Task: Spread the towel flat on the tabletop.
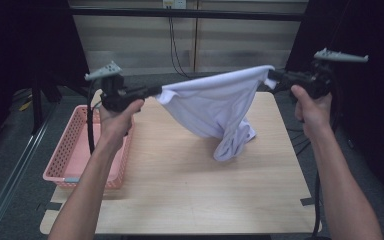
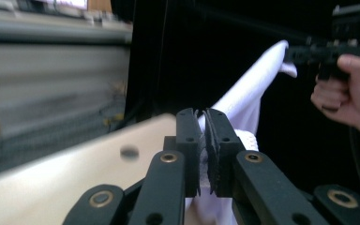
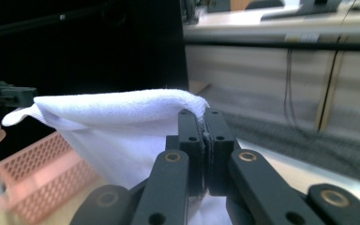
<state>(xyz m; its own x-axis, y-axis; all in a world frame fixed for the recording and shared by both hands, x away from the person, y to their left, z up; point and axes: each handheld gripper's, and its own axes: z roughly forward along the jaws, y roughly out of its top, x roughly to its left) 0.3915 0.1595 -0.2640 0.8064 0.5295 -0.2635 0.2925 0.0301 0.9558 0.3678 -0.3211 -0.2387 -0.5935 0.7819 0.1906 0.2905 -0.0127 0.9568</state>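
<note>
High view: white towel point(image 1: 215, 107), stretched, sagging, lower end crumpled.

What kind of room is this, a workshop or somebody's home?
Most likely a lab or recording room, not a home: a bare wooden table ringed by black curtains, cables down the back wall, and hand-held grippers lifting a white towel beside a pink basket.

The high view looks down and forward over the bench point(image 1: 190, 190). Each hand-held gripper's camera looks close along its jaws. All three see the white cloth point(image 1: 215, 107).
</note>
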